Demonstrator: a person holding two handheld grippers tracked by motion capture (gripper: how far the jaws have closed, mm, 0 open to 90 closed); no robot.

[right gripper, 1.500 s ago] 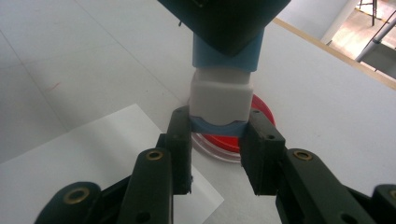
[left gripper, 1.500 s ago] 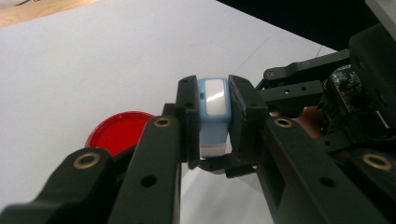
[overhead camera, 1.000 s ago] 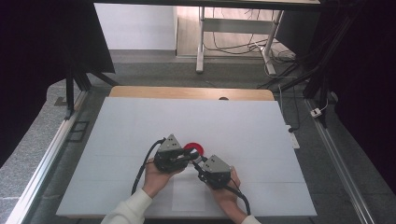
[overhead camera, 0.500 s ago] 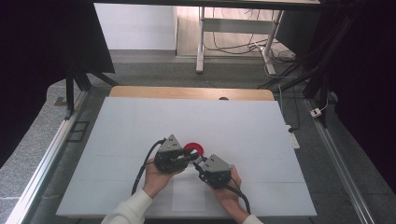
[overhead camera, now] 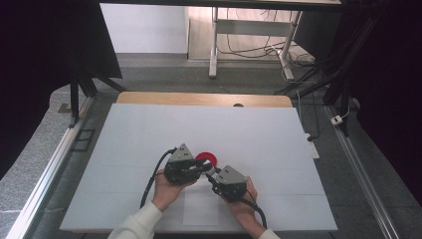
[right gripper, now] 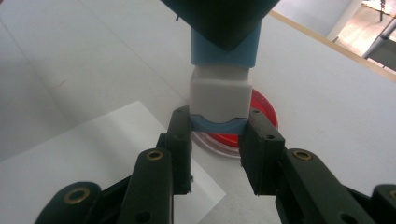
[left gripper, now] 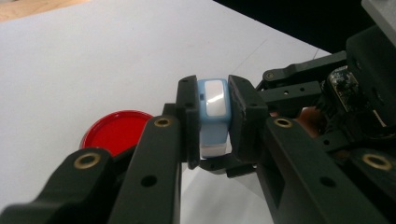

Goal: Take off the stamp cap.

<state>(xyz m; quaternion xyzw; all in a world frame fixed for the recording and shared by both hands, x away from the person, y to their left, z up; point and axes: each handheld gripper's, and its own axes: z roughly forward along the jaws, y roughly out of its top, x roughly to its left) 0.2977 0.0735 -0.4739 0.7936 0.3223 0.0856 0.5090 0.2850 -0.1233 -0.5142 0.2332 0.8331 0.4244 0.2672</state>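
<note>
A small light-blue and white block (left gripper: 213, 116) hangs just above the table between both grippers. My left gripper (left gripper: 213, 122) is shut on its blue upper part. My right gripper (right gripper: 218, 127) is shut on the blue band at the block's (right gripper: 219, 95) lower end, below its white section. In the high view the left gripper (overhead camera: 205, 168) and right gripper (overhead camera: 212, 175) meet tip to tip near the table's front middle. A round red lid (overhead camera: 207, 158) lies flat just behind them, also seen as the red lid (left gripper: 117, 131) and red lid (right gripper: 265, 111).
The white table top (overhead camera: 249, 134) spreads wide on all sides. A white paper sheet (overhead camera: 201, 211) lies near the front edge under the hands, seen closer as the sheet (right gripper: 88, 158). A wooden strip (overhead camera: 199, 98) runs along the far edge.
</note>
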